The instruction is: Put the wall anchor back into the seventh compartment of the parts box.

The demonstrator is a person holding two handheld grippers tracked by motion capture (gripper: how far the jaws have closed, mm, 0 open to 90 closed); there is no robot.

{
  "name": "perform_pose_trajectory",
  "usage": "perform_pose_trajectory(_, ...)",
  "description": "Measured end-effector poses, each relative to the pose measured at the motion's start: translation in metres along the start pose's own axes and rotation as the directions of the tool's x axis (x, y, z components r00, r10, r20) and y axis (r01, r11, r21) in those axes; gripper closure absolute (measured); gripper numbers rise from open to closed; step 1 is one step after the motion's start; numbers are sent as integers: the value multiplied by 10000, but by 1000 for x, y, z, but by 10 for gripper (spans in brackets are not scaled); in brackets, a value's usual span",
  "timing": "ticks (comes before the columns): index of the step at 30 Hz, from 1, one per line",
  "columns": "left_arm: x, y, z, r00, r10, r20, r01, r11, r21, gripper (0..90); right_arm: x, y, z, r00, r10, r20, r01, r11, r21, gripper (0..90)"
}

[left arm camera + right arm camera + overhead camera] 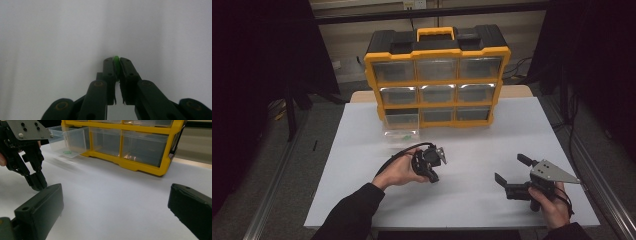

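Observation:
My left gripper [433, 177] is held in a hand near the table's middle, tips down close to the white table [472, 150]. In the left gripper view it is shut [116, 62] on a small green piece [116, 59]. A clear drawer [401, 135] stands out on the table before the cabinet's lower left, with green bits [67, 152] inside. My right gripper [512, 169] rests at the front right, jaws wide open [115, 205] and nothing between them. It faces the left gripper [37, 183] and the drawer [68, 141].
A yellow and black organizer cabinet [437, 52] with clear drawers stands at the table's back edge [140, 166]. Both forearms come in from the front. A cable [394, 156] trails from the left gripper.

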State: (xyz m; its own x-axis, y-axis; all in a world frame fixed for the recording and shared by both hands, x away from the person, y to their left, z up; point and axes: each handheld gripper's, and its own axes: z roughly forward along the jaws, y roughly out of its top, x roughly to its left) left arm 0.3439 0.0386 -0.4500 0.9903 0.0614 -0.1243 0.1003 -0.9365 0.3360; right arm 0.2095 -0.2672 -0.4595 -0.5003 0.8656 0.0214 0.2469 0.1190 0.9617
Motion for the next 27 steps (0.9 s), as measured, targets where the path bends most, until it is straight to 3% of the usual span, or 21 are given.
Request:
perform_pose_trajectory(3, 2, 0, -1, 10000, 11, 15, -11, 10000, 44, 844, 0, 0, 0, 10000, 2, -5, -2, 10000, -2, 1)
perform_pose_trajectory(6, 2, -3, 1, 9996, -270, -79, 268, 9992, -282, 844, 0, 0, 0, 10000, 0, -5, 0, 10000, -5, 1)
perform_pose_trajectory(7, 3, -2, -1, 9995, -267, 168, 270, 9995, -181, 845, 0, 0, 0, 10000, -15, -13, 15, 10000, -15, 1)
perform_pose_trajectory(10, 4, -3, -1, 9995, -307, 113, 309, 9994, -172, 846, 0, 0, 0, 10000, -2, -2, 2, 10000, -4, 1)
perform_pose_trajectory(11, 3, -3, -1, 9983, -567, 134, 570, 9981, -252, 845, 0, 0, 0, 10000, -4, -2, 4, 10000, -10, 1)
perform_pose_trajectory(13, 6, -3, -2, 9990, -440, 116, 443, 9987, -238, 845, 0, 0, 0, 10000, -9, -13, 9, 10000, -13, 1)
perform_pose_trajectory(15, 7, -4, -2, 9955, -908, 267, 924, 9933, -686, 845, 0, 0, 0, 10000, -2, -4, 2, 10000, -14, 1)
perform_pose_trajectory(16, 10, -5, -4, 9979, -627, 159, 635, 9967, -505, 845, 0, 0, 0, 10000, -14, -8, 14, 10000, -8, 1)
perform_pose_trajectory(17, 10, -6, -2, 9972, -743, 32, 743, 9938, -829, 845, 0, 0, 0, 10000, -18, -8, 18, 10000, -13, 1)
perform_pose_trajectory(18, 9, -6, -5, 9957, -905, 169, 915, 9933, -706, 845, 0, 0, 0, 10000, -21, -9, 21, 10000, -18, 1)
perform_pose_trajectory(25, 11, -9, -15, 9960, -876, -165, 846, 9870, -1365, 845, 0, 0, 0, 10000, -23, -6, 23, 10000, -18, 1)
perform_pose_trajectory(27, 11, -10, -18, 9941, -1070, -184, 1029, 9826, -1547, 845, 0, 0, 0, 10000, -11, 0, 11, 10000, -26, 1)
